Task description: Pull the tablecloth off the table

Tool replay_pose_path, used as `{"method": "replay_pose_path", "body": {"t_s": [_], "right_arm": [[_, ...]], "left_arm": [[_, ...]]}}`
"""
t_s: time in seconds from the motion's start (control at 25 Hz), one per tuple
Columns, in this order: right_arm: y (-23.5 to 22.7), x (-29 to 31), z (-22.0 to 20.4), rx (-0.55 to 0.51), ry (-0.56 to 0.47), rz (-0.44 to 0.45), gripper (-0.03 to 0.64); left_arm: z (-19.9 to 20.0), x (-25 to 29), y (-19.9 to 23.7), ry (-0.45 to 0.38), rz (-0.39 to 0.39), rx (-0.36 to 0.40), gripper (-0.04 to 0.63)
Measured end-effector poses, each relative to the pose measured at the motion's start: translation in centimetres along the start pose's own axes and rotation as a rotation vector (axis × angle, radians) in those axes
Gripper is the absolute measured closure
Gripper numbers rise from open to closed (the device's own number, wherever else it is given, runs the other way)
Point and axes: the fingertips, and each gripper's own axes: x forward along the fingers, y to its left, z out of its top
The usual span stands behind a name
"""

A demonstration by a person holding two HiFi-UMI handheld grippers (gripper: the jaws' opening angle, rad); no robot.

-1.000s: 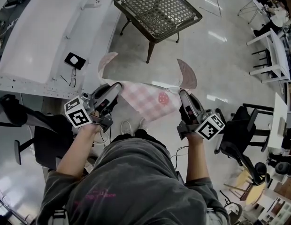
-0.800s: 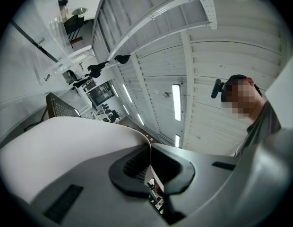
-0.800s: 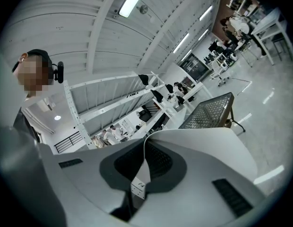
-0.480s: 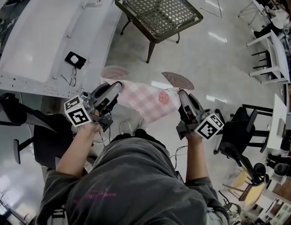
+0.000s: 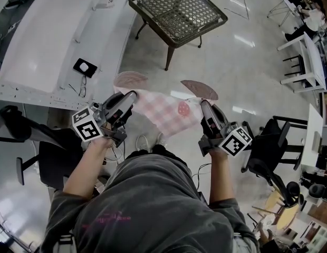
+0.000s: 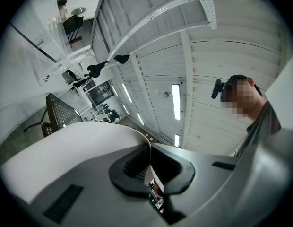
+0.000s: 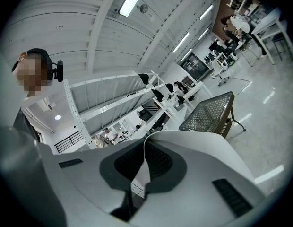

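Observation:
A pink checked tablecloth (image 5: 166, 109) with a red mark hangs in the air between my two grippers, off the table. My left gripper (image 5: 133, 95) is shut on its left edge and my right gripper (image 5: 204, 105) on its right edge. Two loose corners stick out flat on the far side. The dark wicker table (image 5: 176, 12) stands bare beyond, on the floor. In the left gripper view the cloth's pale underside (image 6: 66, 150) runs into the shut jaws (image 6: 150, 162). The right gripper view shows the same cloth (image 7: 203, 155) pinched at the jaws (image 7: 142, 167), with the table (image 7: 210, 115) behind.
A long white workbench (image 5: 47, 41) with a small black device (image 5: 84, 67) runs along the left. Black office chairs stand at my left (image 5: 53, 162) and right (image 5: 269, 146). White chairs (image 5: 306, 57) stand at the far right. Glossy floor lies between me and the table.
The cloth's two far corners, raised a second ago, have dropped and lie flatter. Both grippers have held their places and their grip.

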Motion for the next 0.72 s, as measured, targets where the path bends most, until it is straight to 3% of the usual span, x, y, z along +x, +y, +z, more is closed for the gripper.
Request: {"method": "replay_pose_path", "body": {"t_s": [0.72], "right_arm": [[-0.08,-0.02,0.23,-0.002,-0.013,-0.002,0.611]], "left_arm": [[0.06,0.09,-0.07,-0.002,0.003,0.001,0.594]]}}
